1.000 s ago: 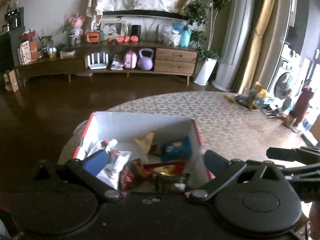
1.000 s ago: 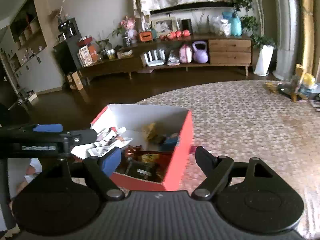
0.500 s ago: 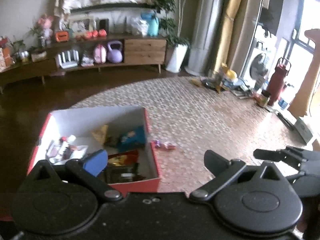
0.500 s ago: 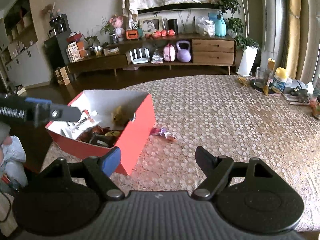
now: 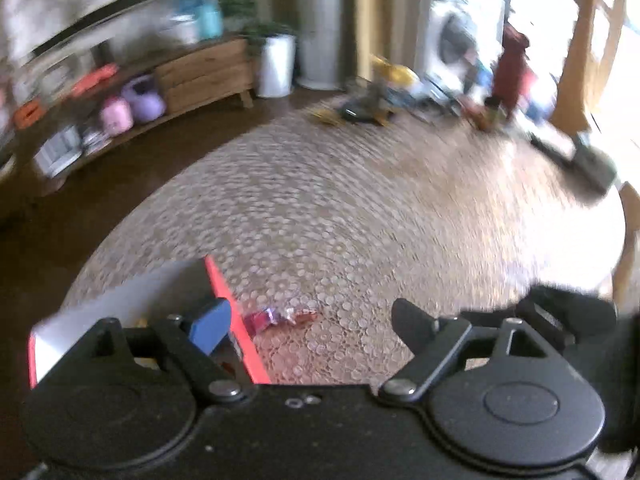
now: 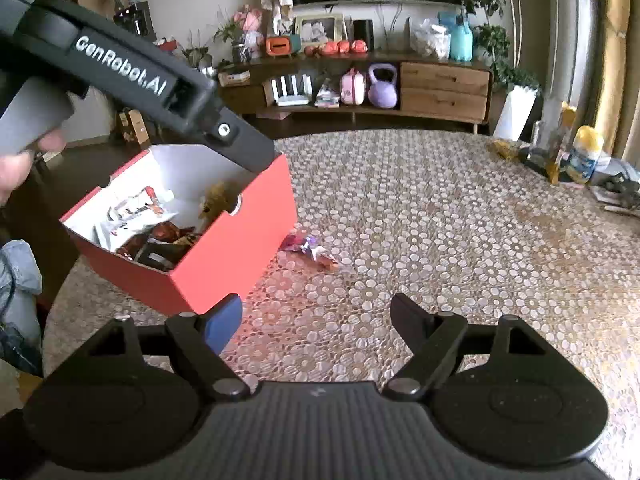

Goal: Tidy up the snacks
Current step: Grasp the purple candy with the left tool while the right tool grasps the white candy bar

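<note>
A red cardboard box [image 6: 240, 248] with a white inside stands on the round table, holding several snack packets [image 6: 136, 216]. One small wrapped snack [image 6: 310, 250] lies on the tablecloth just right of the box, also visible in the blurred left wrist view as a red and purple wrapper [image 5: 280, 317]. My left gripper [image 5: 312, 316] hovers over the box's right wall [image 5: 236, 328]; its jaws are closing with nothing between them. My right gripper [image 6: 316, 314] is open and empty, nearer than the loose snack. The left tool's arm [image 6: 132, 76] crosses above the box in the right wrist view.
The patterned tablecloth [image 6: 440, 240] stretches wide to the right. Bottles and clutter [image 6: 580, 156] sit at the table's far right edge. A low wooden sideboard [image 6: 400, 80] stands beyond. A hand [image 6: 24, 160] holds the left tool at far left.
The left gripper swung right, from above the box's inside to its right wall, and rolled. The right gripper sank and pulled right, bringing the loose snack into view.
</note>
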`<state>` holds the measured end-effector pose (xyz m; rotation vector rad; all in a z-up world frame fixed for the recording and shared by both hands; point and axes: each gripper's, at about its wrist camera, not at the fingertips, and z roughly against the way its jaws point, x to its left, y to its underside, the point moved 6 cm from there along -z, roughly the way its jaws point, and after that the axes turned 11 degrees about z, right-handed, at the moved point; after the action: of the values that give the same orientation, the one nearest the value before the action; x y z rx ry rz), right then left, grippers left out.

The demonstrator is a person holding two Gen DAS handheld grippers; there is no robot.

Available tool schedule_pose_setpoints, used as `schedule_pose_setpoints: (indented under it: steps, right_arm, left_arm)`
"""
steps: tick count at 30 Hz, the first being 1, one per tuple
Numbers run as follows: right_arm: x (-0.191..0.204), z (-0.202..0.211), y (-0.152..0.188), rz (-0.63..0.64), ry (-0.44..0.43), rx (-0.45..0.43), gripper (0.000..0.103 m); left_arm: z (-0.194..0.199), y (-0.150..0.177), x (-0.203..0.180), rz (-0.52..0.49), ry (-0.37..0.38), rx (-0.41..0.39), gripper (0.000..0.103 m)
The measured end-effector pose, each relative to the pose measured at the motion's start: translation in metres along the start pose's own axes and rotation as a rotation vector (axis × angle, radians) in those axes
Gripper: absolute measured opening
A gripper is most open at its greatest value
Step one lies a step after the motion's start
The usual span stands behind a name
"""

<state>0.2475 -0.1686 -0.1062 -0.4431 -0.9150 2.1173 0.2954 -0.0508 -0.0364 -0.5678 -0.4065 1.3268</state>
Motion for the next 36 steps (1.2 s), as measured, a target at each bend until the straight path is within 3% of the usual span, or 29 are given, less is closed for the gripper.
schedule_pose_setpoints:
  steps: [10,17,20,26,36]
  right_arm:
    - [-0.027,-0.054,-0.002,0.035,-0.062,0.034,0.081]
    - [-0.037,-0.094,-0.009,0.067,-0.11,0.052,0.069]
    - [-0.04,-0.11,-0.008,0.082,-0.129,0.068,0.067]
    - [-0.045,-0.133,-0.009,0.106,-0.163,0.076,0.062]
    - [-0.042,-0.164,-0.014,0.132,-0.208,0.076,0.055]
  left_arm:
    - [-0.054,-0.009,0.0,-0.341,0.107,0.166,0.07]
    - [-0.086,-0.006,0.004,-0.542,0.176,0.326,0.068]
    - [-0.104,0.002,0.0,-0.65,0.151,0.383,0.057]
    - [-0.148,0.017,-0.002,-0.828,0.066,0.492,0.055]
    - [-0.202,0.041,-0.009,-0.892,0.038,0.602,0.05]
